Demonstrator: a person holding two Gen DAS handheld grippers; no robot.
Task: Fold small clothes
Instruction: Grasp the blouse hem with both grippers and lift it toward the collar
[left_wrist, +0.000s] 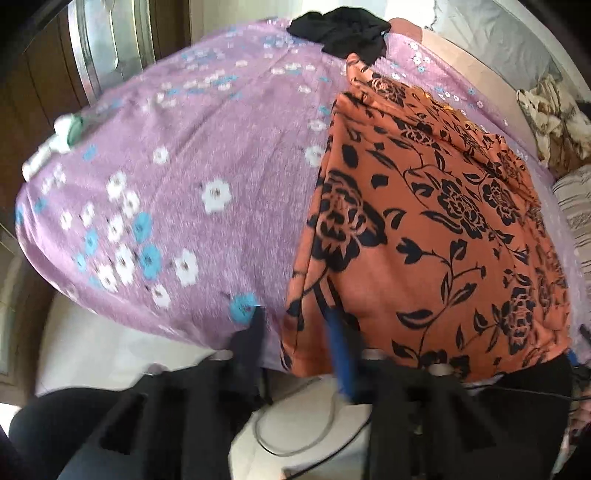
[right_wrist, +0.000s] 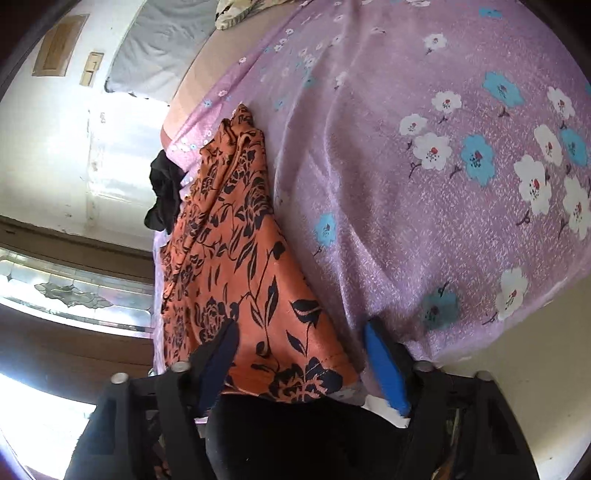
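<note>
An orange garment with a black flower print (left_wrist: 424, 229) lies spread on the purple flowered bed sheet (left_wrist: 192, 147), toward its right side. My left gripper (left_wrist: 295, 319) points down at the garment's near left corner. The corner lies between its narrowed fingers, with a strip of sheet showing beside the dark finger (left_wrist: 253, 332). In the right wrist view the same garment (right_wrist: 236, 240) runs away from me. My right gripper (right_wrist: 300, 326) stands wide over its near hem, one dark finger (right_wrist: 221, 350) on the cloth and the blue finger (right_wrist: 384, 362) off its edge.
A crumpled black garment (left_wrist: 343, 31) sits at the far bed edge, also in the right wrist view (right_wrist: 164, 188). A white and green object (left_wrist: 64, 133) rests at the sheet's left edge. A patterned pillow (left_wrist: 554, 122) lies at the right. A cable (left_wrist: 295, 435) loops on the floor.
</note>
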